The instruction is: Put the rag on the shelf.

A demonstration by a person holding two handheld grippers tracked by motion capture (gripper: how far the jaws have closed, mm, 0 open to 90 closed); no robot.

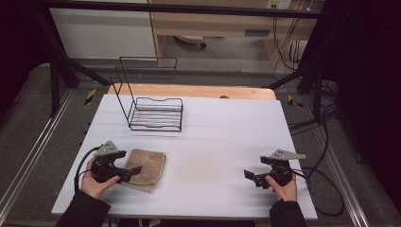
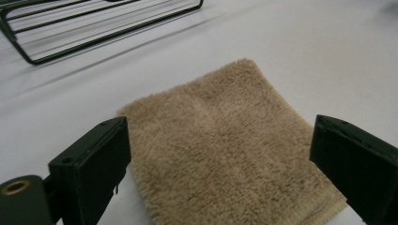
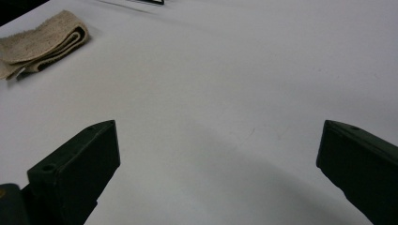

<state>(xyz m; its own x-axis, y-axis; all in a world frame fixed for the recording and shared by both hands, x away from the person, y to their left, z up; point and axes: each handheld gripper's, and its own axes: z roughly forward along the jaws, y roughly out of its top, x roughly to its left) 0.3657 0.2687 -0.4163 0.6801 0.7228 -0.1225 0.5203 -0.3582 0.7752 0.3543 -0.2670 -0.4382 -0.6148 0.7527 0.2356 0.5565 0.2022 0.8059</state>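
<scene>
Folded tan terry-cloth towel (image 1: 147,168) lying flat on the white table (image 1: 213,137), near the left front edge. Left gripper (image 1: 134,172) just over the towel's near left part, jaws spread wide on either side of it, not touching. Right gripper (image 1: 249,176) well apart at the near right, jaws wide open above bare table. Black wire rack (image 1: 156,113) standing farther back on the left.

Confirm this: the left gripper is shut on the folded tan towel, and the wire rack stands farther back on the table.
Not quite. The left gripper is open, its jaws spread to either side of the folded tan towel, as the left gripper view shows. The wire rack does stand farther back on the table.
</scene>
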